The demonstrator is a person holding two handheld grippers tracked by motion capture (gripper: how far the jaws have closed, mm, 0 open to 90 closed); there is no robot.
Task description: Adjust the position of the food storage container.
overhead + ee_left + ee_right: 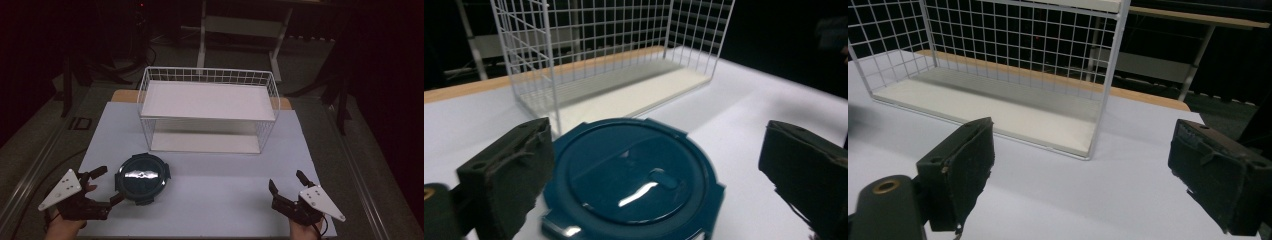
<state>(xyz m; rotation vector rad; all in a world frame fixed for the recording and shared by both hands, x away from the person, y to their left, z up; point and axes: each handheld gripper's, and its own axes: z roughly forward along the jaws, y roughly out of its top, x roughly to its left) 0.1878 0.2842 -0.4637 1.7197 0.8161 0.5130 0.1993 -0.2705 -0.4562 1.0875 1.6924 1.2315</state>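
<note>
Fingers [509, 170] of the left gripper [102, 186] are standing apart, flanking the round teal plastic lid [141, 178] lying flat on the white table [225, 175], not pressing it. Beyond the fingertips, the white wire shelf rack [207, 107] is standing. Well off to the side, the right gripper [287, 187] is hovering, jaws spread and empty. Closing carelessly could skid the low lid away, since its rim offers little to pinch.

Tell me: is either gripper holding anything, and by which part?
Nothing is held. The left gripper stands open around the round dark teal plastic lid, pads clear; the right gripper is open over bare table.
</note>
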